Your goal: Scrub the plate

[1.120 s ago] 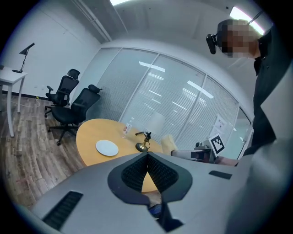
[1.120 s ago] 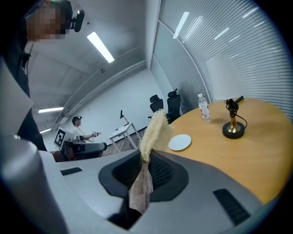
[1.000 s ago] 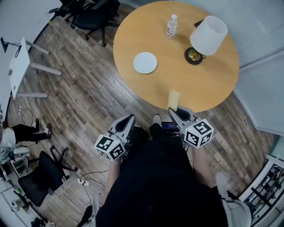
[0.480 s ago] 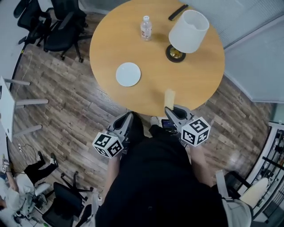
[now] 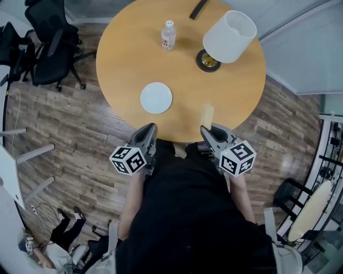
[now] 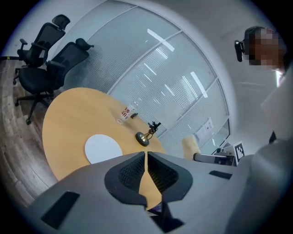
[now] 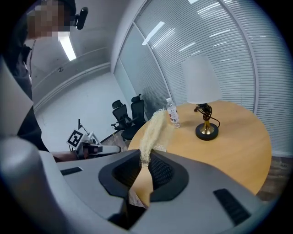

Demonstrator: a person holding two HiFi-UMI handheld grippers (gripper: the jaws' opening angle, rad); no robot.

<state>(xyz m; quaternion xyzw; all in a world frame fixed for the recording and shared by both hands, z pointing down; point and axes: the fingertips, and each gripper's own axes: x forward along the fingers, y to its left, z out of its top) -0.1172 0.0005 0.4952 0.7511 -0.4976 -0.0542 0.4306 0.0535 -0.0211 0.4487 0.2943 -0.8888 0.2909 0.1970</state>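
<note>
Person [image 5: 187,214] in dark clothing, standing at the near edge of the round table [image 5: 128,59] with a gripper in each hand.

Left gripper [image 5: 150,129]: held just short of the table's near edge, tips pointing toward the table. Its two fingers are pressed together along their length, with nothing between them.

Right gripper [image 5: 207,130]: likewise at the table's near edge, to the right side. Its fingers are clamped on the lower end of a pale yellow sponge [image 5: 207,115], which projects forward over the table's near rim. Whether the sponge touches the tabletop cannot be told.

Plate [image 5: 156,98]: white, round, lying flat on the table near its near edge, left of the table's centre. It is apart from both grippers and from the sponge.

Lamp [image 5: 229,36]: white shade on a dark round base, standing on the right half of the table, beyond the table's centre.

Bottle [image 5: 168,36]: clear plastic with a red label, upright on the far half of the table.

Dark bar [image 5: 198,8]: lying at the table's far edge.

Office chairs [image 5: 45,48]: black, on the wooden floor [image 5: 80,134] to the left of the table.
</note>
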